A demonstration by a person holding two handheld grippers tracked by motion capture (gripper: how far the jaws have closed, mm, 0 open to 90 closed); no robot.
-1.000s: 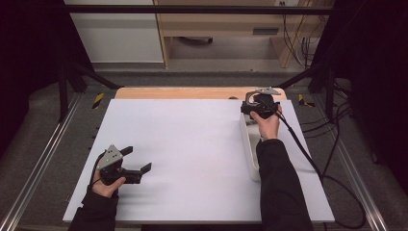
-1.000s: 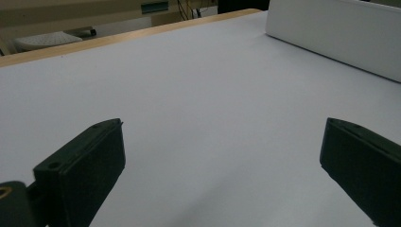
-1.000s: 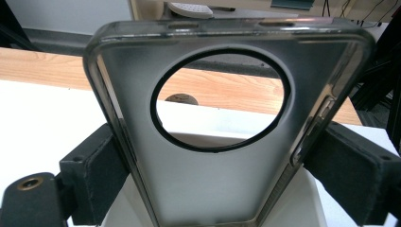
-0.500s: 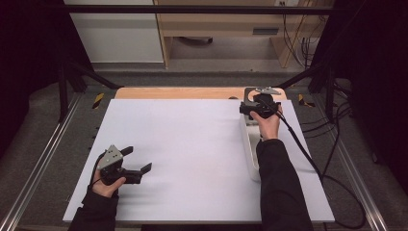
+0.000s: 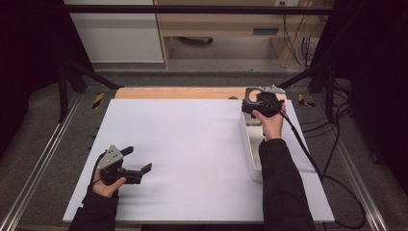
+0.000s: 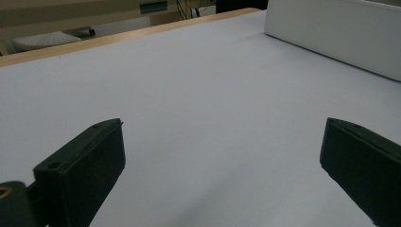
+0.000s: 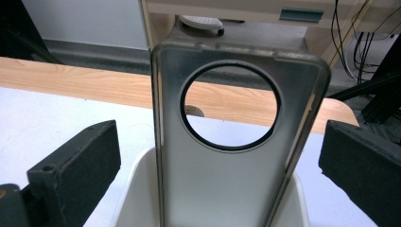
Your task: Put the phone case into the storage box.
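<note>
Where the high view looks down on the white table (image 5: 192,144), the left gripper (image 5: 137,161) rests low at the near left corner, its jaws spread apart with nothing between them. The right gripper (image 5: 257,103) is held over the far end of a long white tray (image 5: 250,149) that lies along the table's right side, and the person's right sleeve (image 5: 281,187) covers part of that tray. From this height I cannot tell how the right gripper's jaws stand.

Seen along the left gripper (image 6: 222,156), the two black jaws stand wide apart above bare white tabletop (image 6: 198,94), with the white tray's wall (image 6: 331,33) well off at the upper right.

Seen along the right gripper (image 7: 220,156), the jaws are also wide apart, and a clear phone case (image 7: 236,161) stands upright between them, touching neither. Its round camera hole is at the top, and its lower part sits inside the white tray (image 7: 137,189). Behind it runs the wooden table edge (image 7: 71,80).
</note>
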